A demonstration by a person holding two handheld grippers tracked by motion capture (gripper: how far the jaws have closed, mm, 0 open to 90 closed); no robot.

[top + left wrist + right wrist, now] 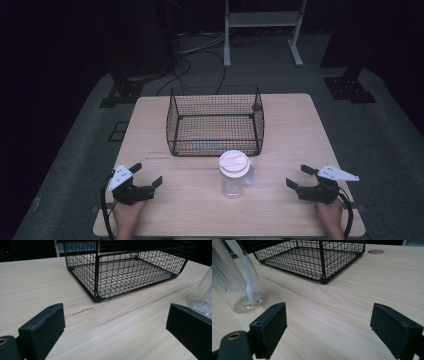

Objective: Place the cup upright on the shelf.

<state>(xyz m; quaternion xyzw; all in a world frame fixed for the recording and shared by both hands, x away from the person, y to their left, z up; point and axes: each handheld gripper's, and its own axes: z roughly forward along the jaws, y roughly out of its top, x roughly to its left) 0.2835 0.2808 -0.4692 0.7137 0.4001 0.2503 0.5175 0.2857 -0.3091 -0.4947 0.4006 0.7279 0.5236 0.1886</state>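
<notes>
1. The clear lidded cup (233,173) stands upright on the table (285,130), just in front of the wire basket (215,120).
2. It sits between the left gripper (148,174) and right gripper (300,177), about equally near each.
3. Both grippers' jaws are spread apart, holding nothing.

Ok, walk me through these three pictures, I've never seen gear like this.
No robot here: a person sits at a wooden table holding a hand tool with two black jaws in each hand. The wide picture comes from a camera above, looking down; the left gripper and right gripper sit at the near edge. The other two pictures come from cameras riding on those grippers, looking out between their jaws. On the table stand a black wire basket and, in front of it, a clear cup with a pale lid and a straw inside. Both grippers are open and hold nothing.
</notes>
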